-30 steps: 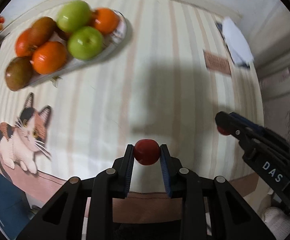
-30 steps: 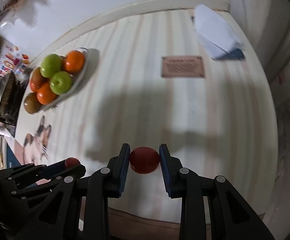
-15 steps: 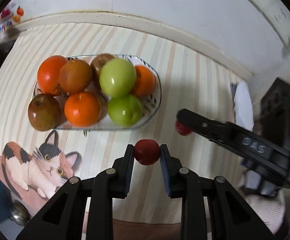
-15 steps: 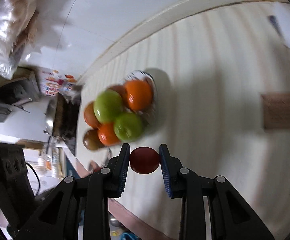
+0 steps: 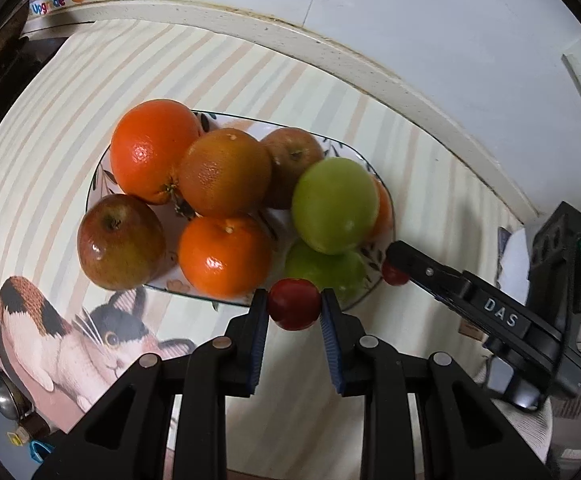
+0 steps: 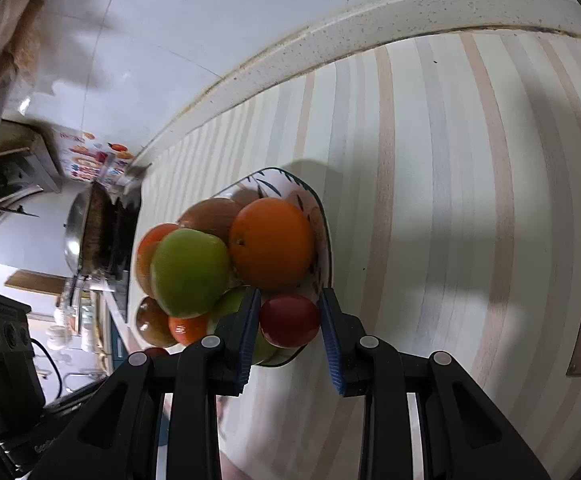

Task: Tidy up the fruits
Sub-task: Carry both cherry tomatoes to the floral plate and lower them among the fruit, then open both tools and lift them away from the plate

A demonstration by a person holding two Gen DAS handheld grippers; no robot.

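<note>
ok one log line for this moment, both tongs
left tongs: shut on small red fruit | right tongs: shut on small red fruit | both at near edge of fruit plate

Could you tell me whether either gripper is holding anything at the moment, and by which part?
Each holds a small red fruit by its sides: the left gripper pinches one, the right gripper another, between the blue pads.

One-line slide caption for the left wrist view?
Left gripper holds a small red fruit at the near rim of a plate piled with fruit.
</note>
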